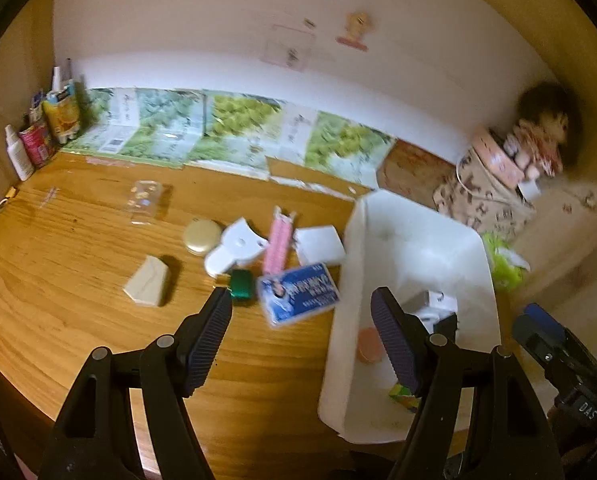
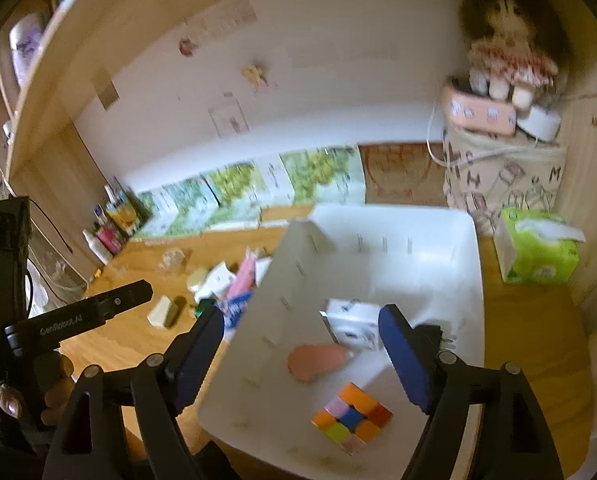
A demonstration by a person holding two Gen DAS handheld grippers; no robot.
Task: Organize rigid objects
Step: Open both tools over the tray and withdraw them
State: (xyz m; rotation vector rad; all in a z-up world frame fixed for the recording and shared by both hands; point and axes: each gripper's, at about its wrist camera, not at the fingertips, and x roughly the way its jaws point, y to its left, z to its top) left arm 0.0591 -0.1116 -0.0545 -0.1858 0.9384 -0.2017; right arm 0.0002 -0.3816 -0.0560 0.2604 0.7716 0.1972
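A white bin [image 1: 378,216] [image 2: 418,220] stands on the wooden desk [image 1: 78,280]. It holds a colourful cube [image 2: 352,418], a pink oval piece [image 2: 316,362] and a white box [image 2: 356,322]. Left of the bin lie a blue card pack [image 1: 298,294], a green item [image 1: 242,286], a pink strip [image 1: 278,244], white pieces [image 1: 236,250] [image 1: 320,245], a gold round tin [image 1: 202,236] and a beige block [image 1: 148,282]. My left gripper [image 1: 302,344] is open and empty above the bin's left wall. My right gripper [image 2: 300,360] is open and empty over the bin.
Bottles and packets [image 1: 42,132] stand at the back left corner. Leaflets [image 1: 226,132] lean along the back wall. A patterned box with a doll [image 2: 502,64] on top stands at the back right, next to a green tissue box [image 2: 538,246].
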